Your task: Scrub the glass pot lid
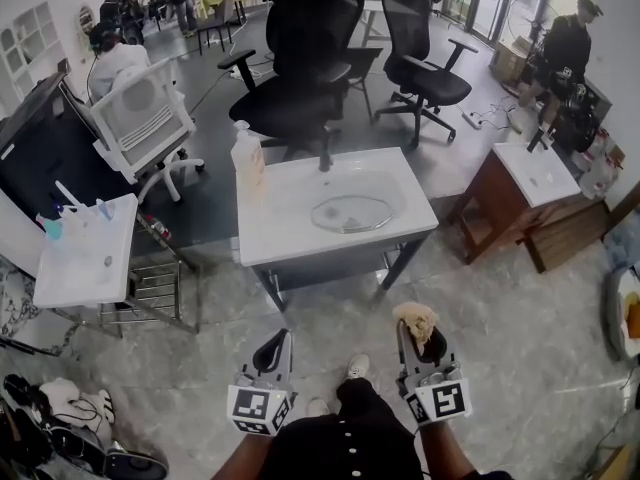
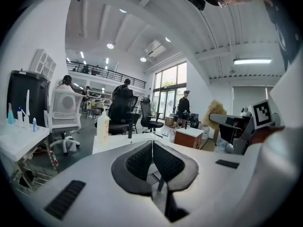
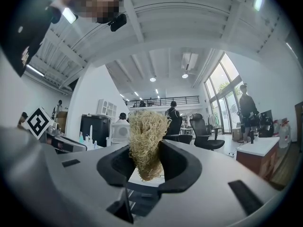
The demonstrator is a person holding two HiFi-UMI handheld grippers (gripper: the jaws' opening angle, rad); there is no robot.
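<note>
Right tool (image 1: 420,340) pinching stringy scrubber (image 1: 415,317), oval glass lid (image 1: 352,213)

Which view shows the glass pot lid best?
Head view: the glass pot lid lies in the sink, seen whole from above. Neither gripper view shows the lid; the left one catches only the sink's top, edge-on.

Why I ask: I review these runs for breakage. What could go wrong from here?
1. The glass lid lies loose in the sink. The left gripper is empty with jaws together, so unheld, the lid might slide or knock the sink when scrubbed.
2. The right gripper pinches the scrubber only by its lower end, so hard pressure might pull it out.
3. The soap bottle stands at the sink's back left edge, where a reaching arm could tip it.
</note>
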